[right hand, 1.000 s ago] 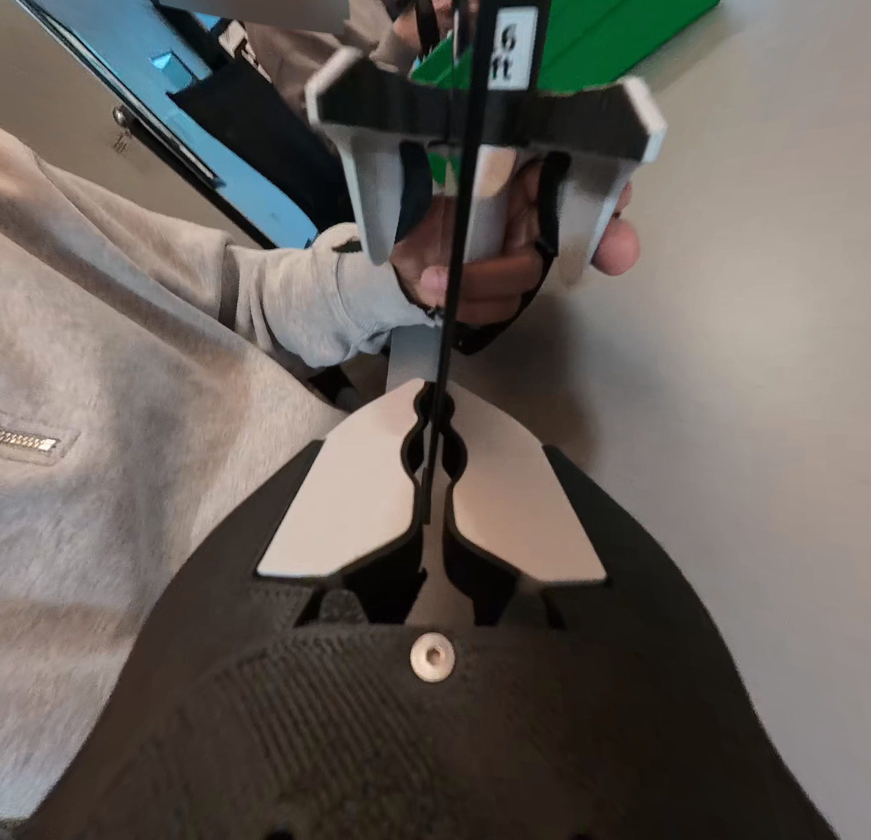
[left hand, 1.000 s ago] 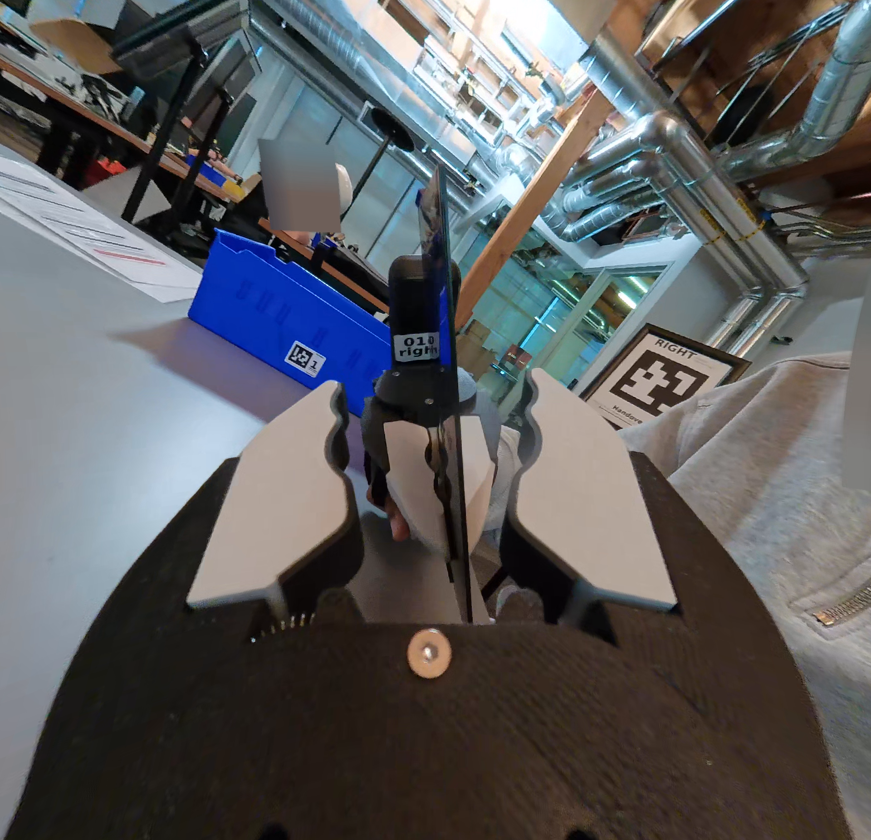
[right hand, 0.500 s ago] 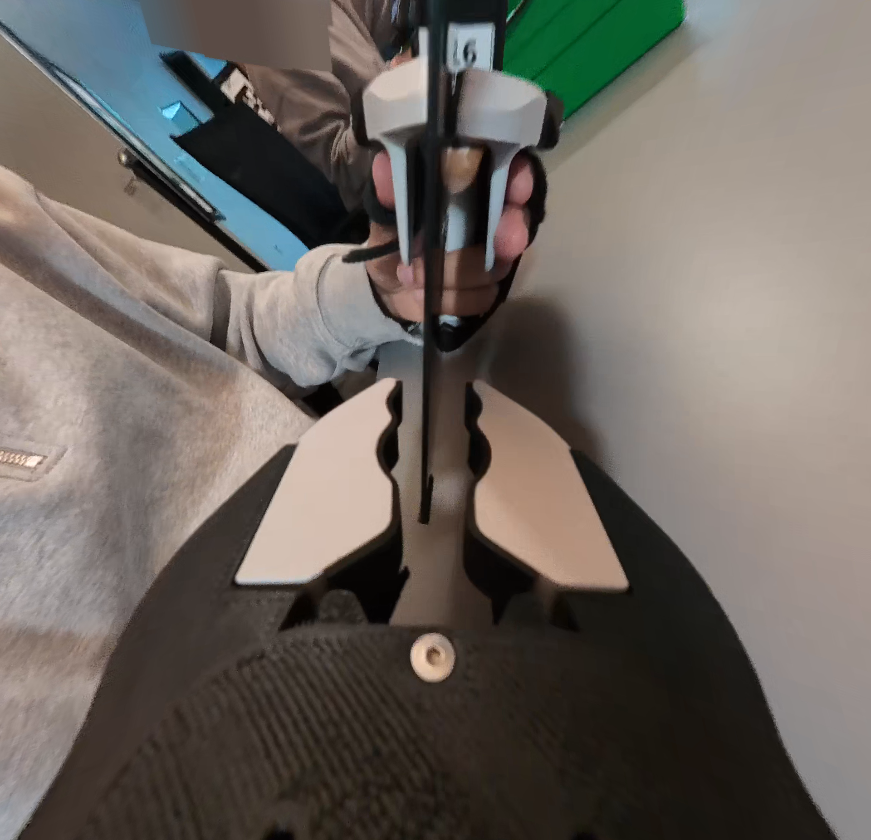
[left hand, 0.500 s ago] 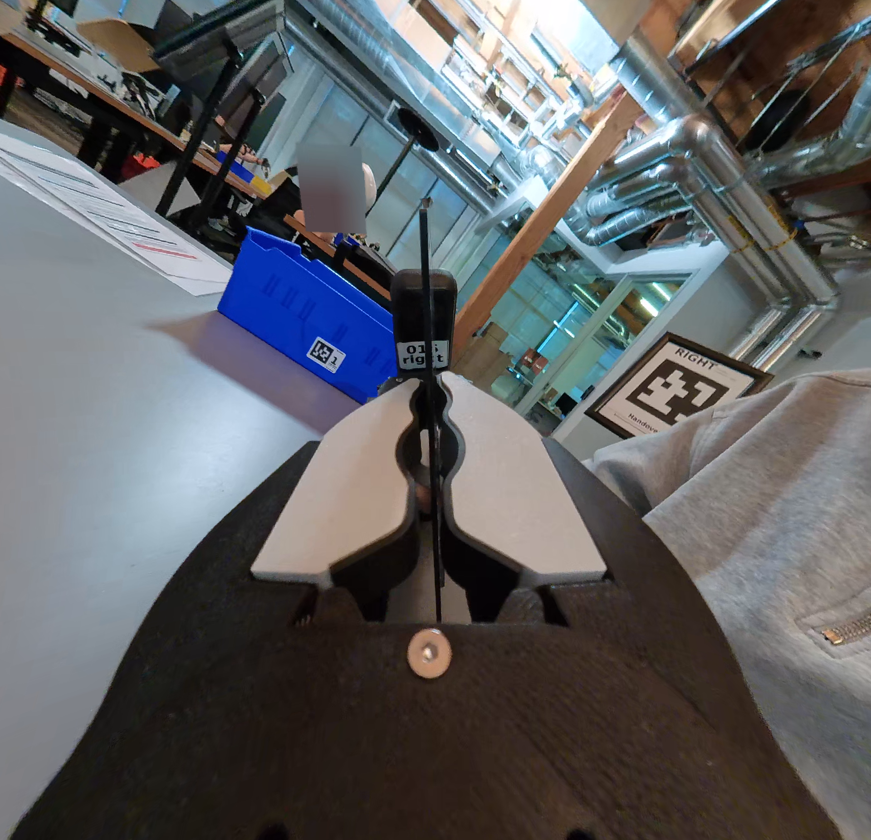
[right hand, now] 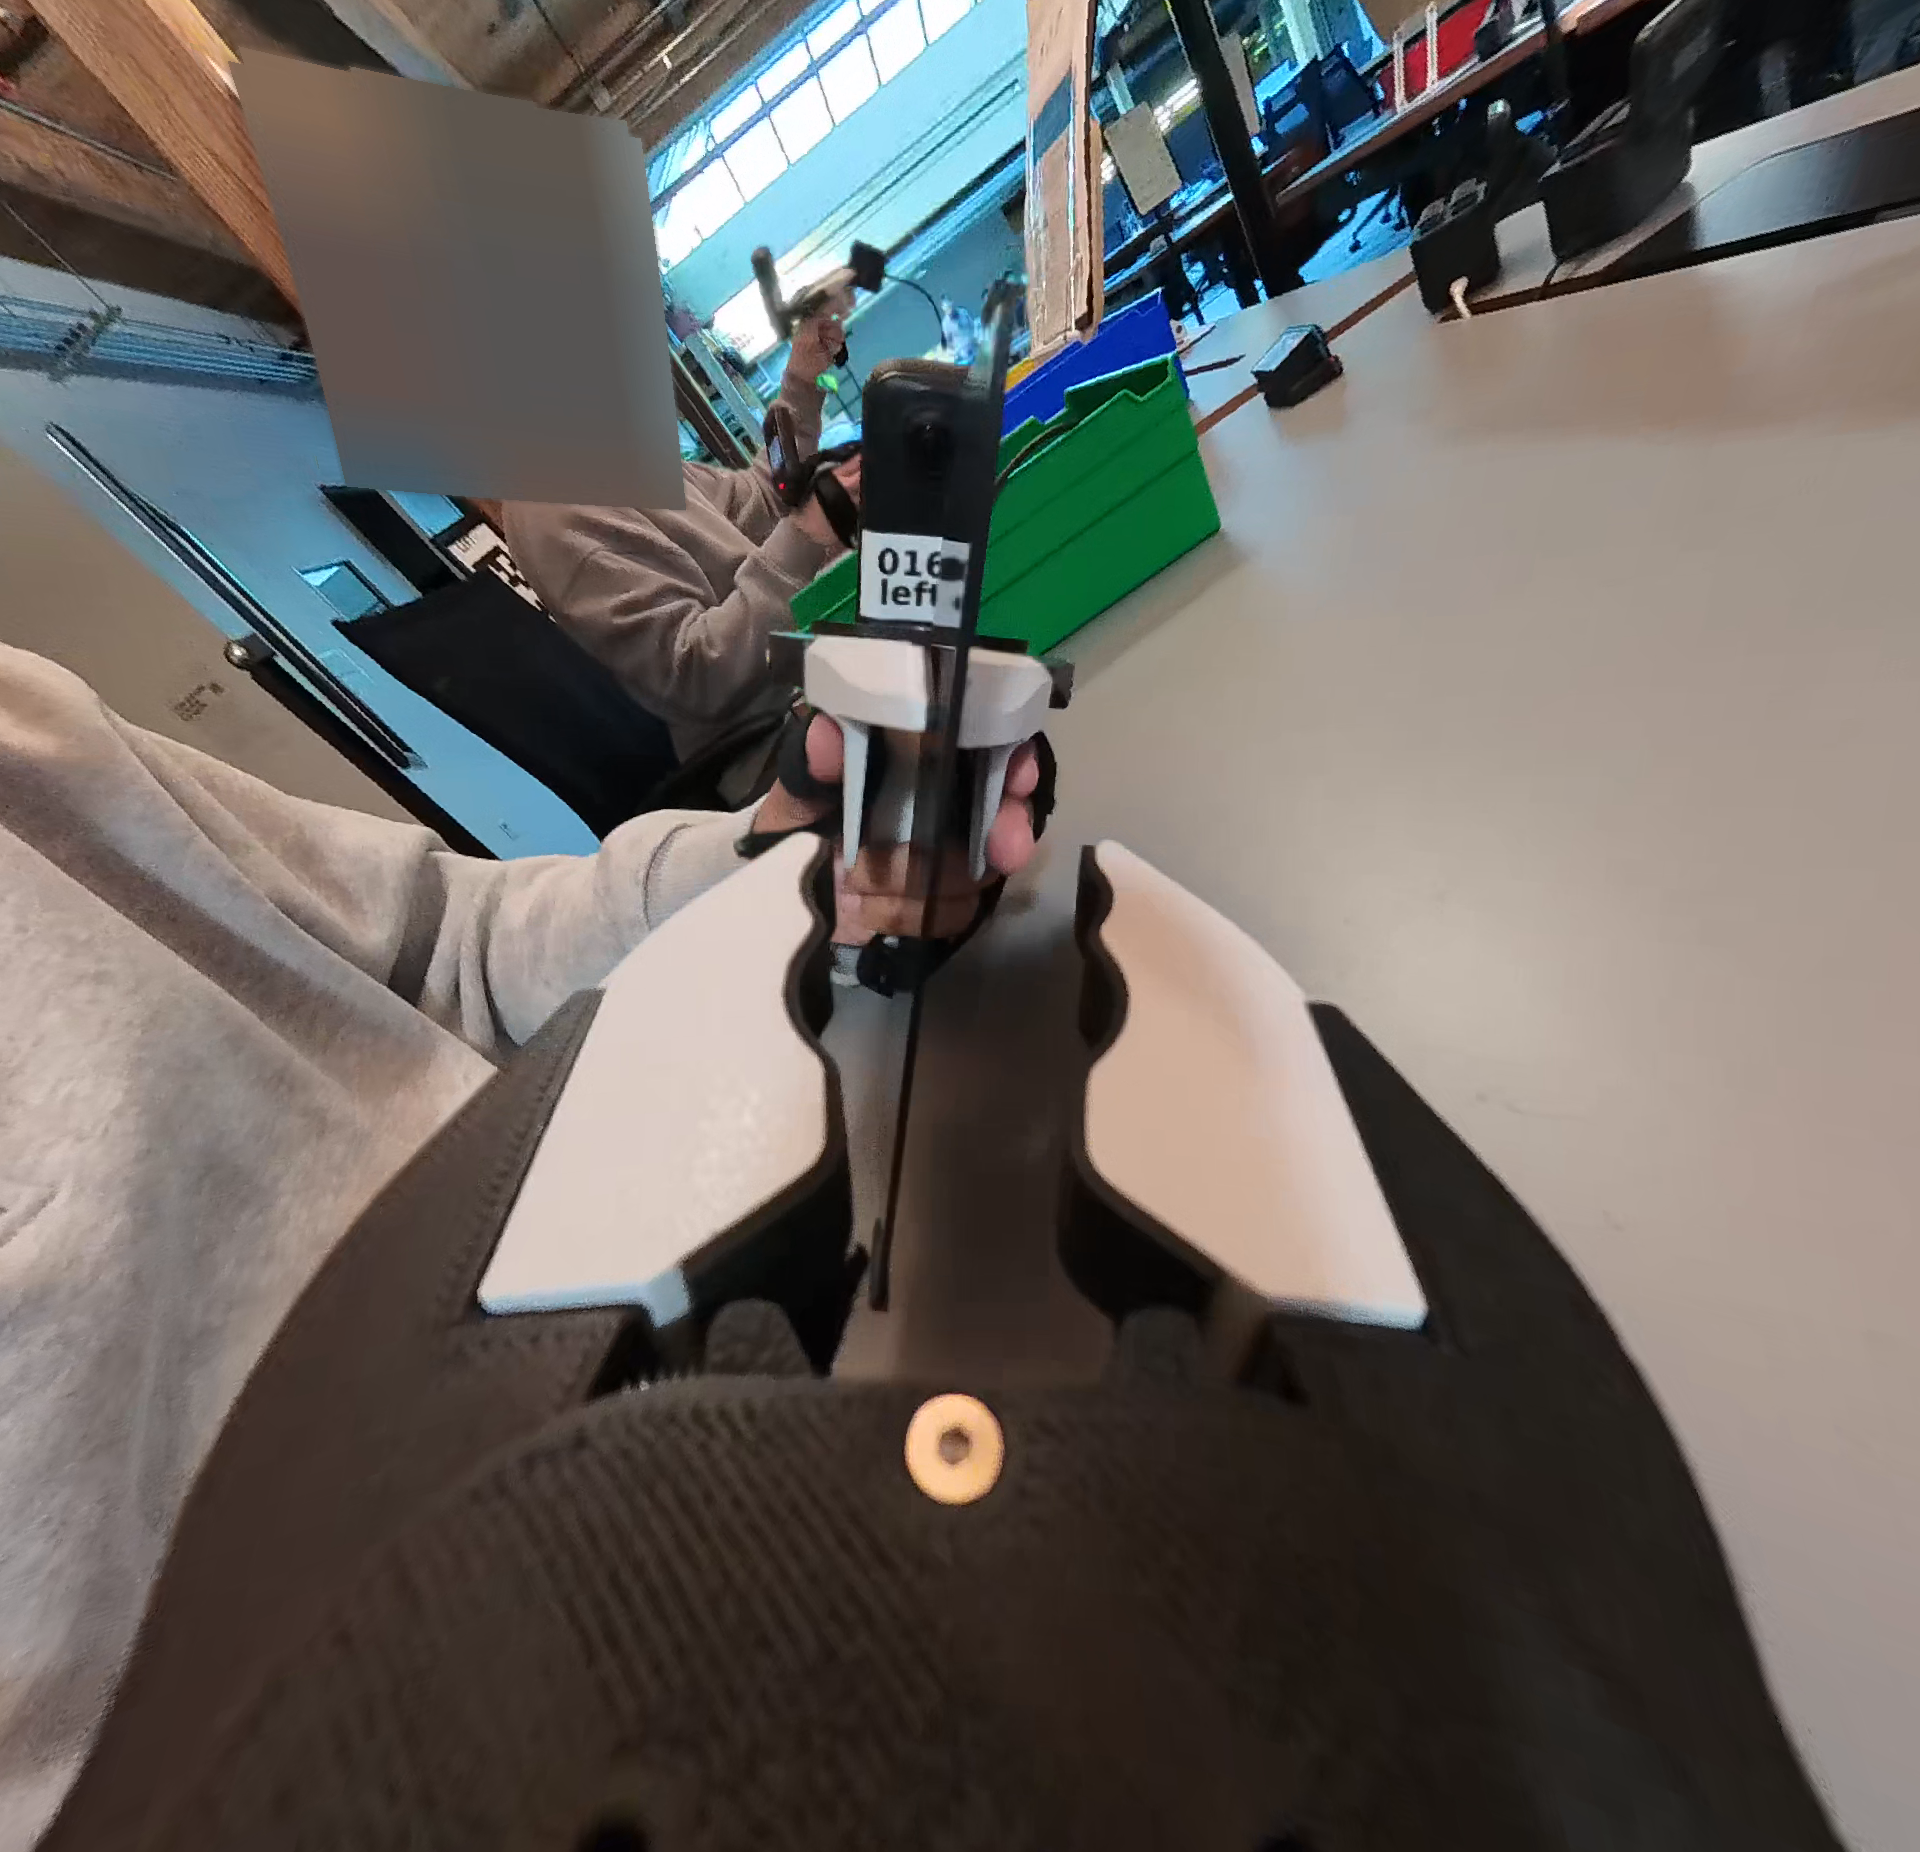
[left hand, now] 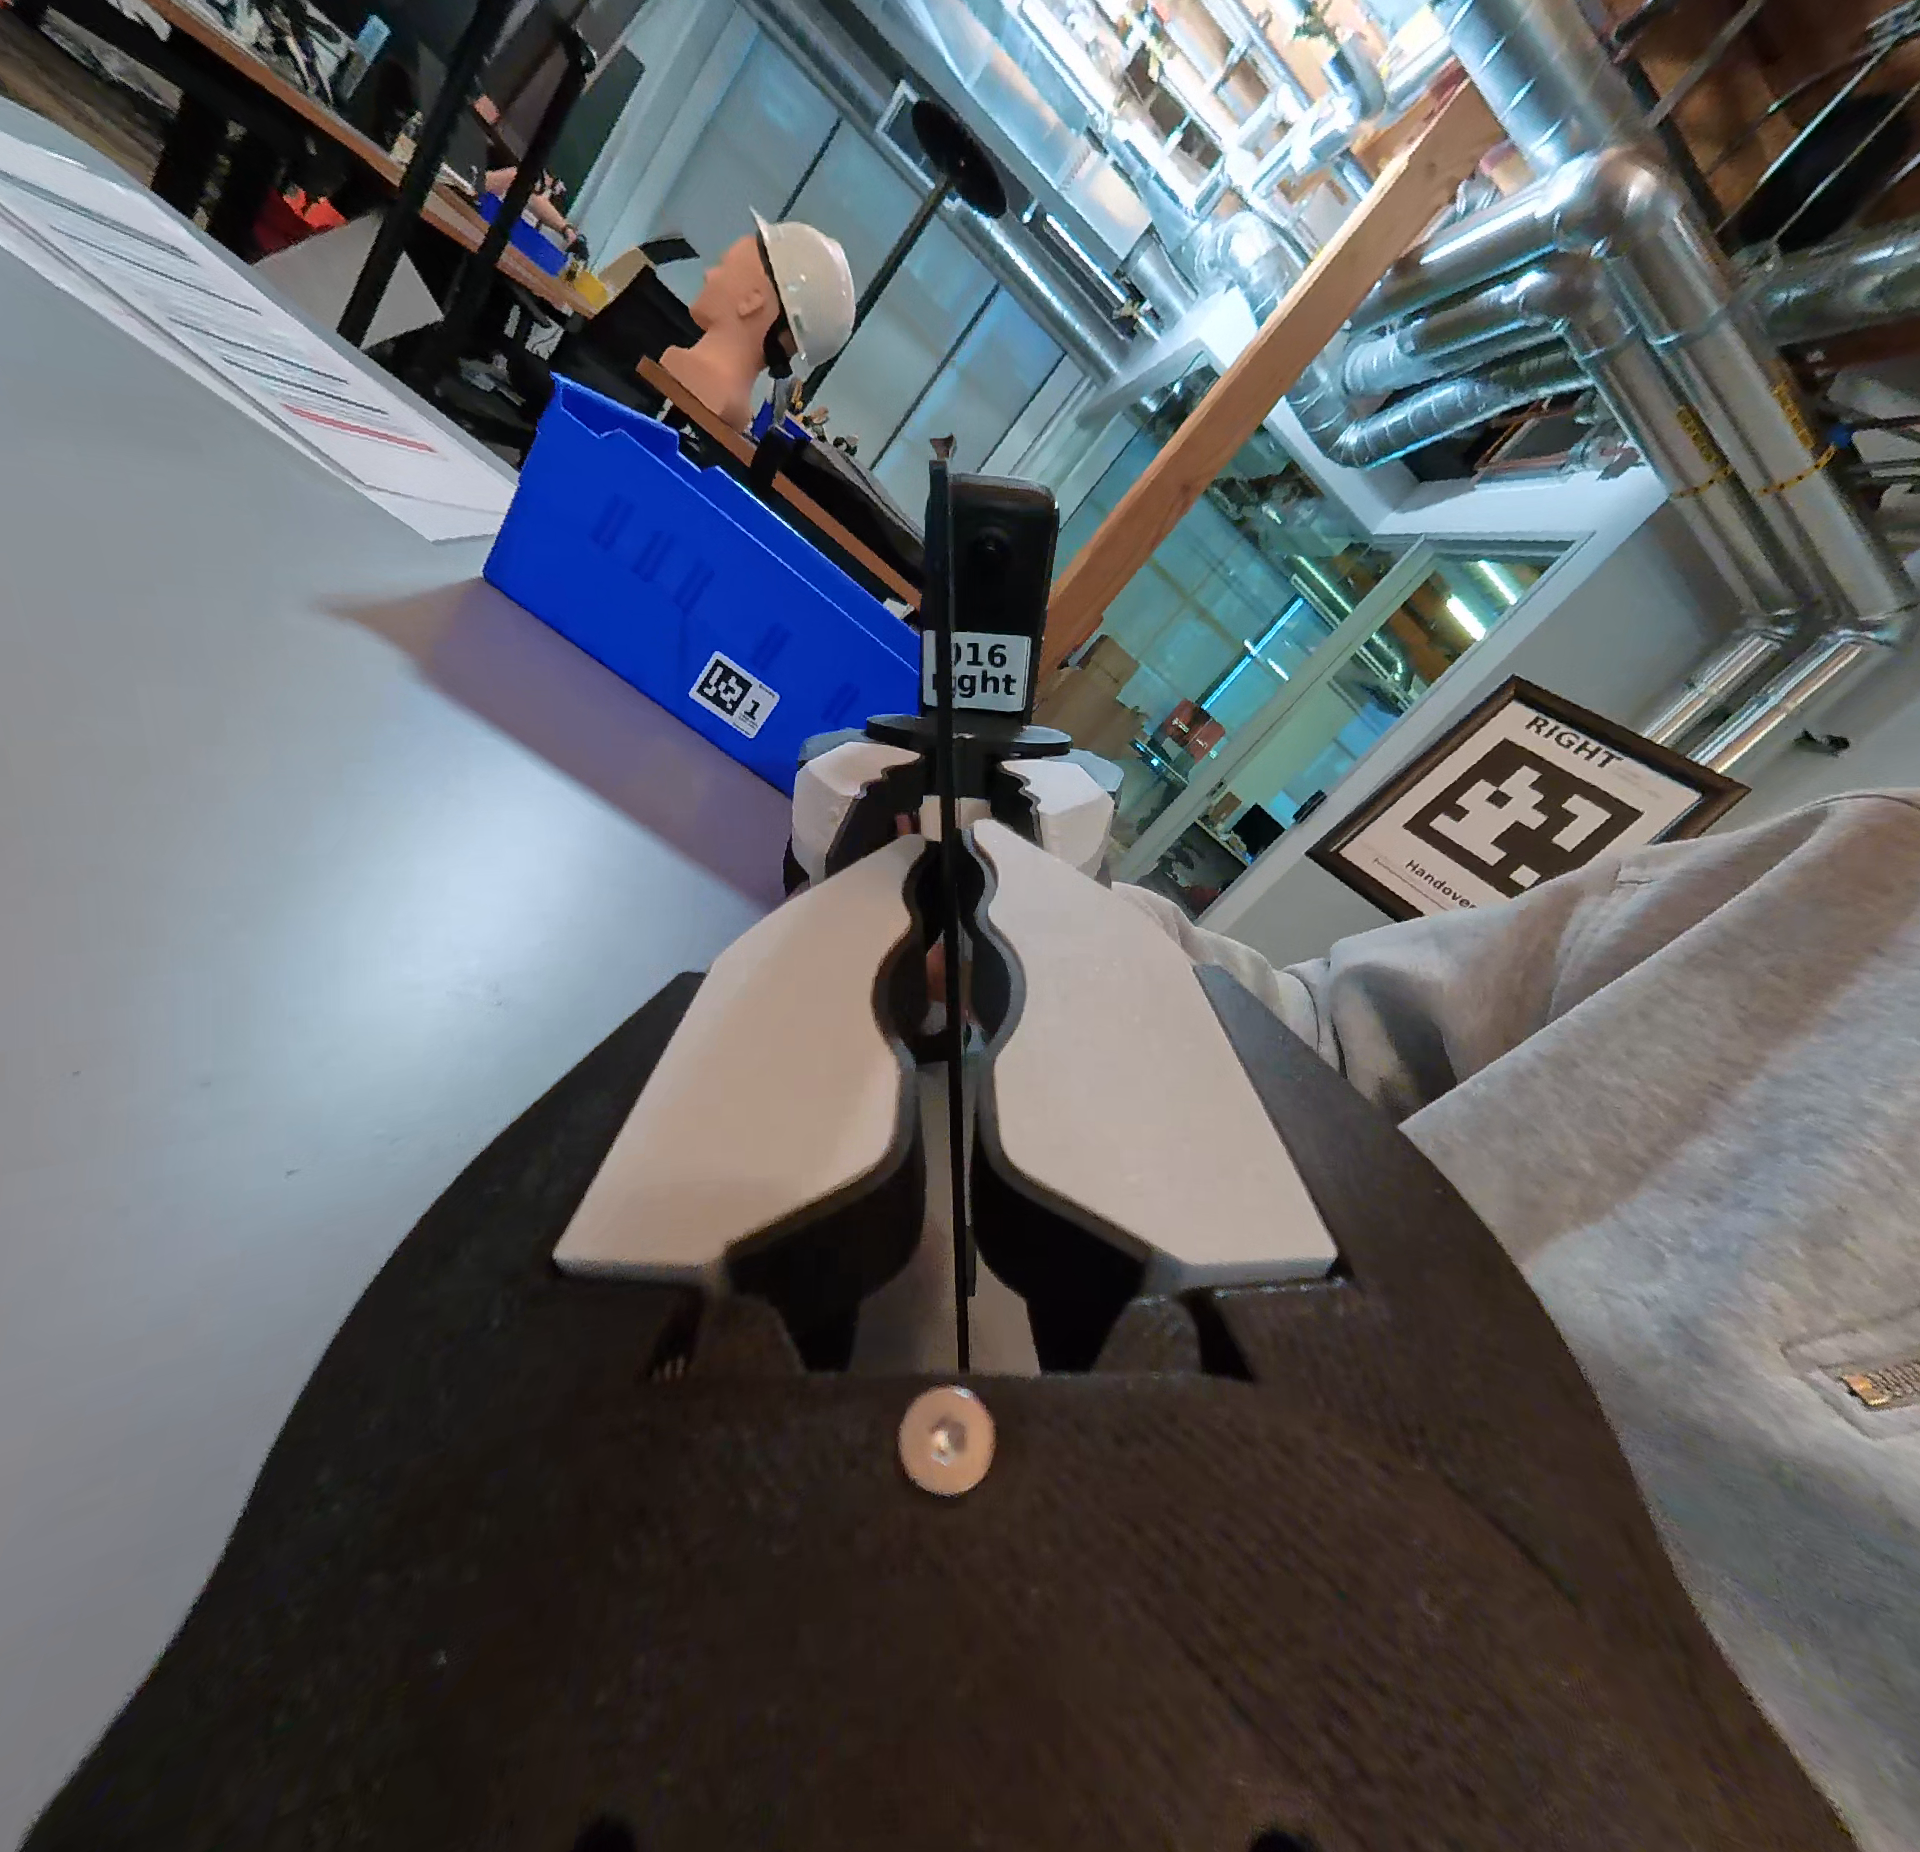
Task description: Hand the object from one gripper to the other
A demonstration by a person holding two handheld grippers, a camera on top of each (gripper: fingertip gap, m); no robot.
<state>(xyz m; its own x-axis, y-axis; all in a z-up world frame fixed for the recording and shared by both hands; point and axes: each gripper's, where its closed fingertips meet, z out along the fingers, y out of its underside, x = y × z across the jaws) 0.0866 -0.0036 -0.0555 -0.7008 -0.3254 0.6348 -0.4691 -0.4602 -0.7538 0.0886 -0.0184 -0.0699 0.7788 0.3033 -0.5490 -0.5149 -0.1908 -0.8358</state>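
One thin black plate [left hand: 948, 1075], seen edge-on, stands pinched between the closed white fingers of the left gripper [left hand: 948, 857]. The right gripper [right hand: 945, 867] has its two fingers spread wide, the plate [right hand: 909, 1075] passing untouched between them. One blue bin [left hand: 665, 607] and one green bin [right hand: 1101, 514] rest on the grey table [left hand: 208, 867].
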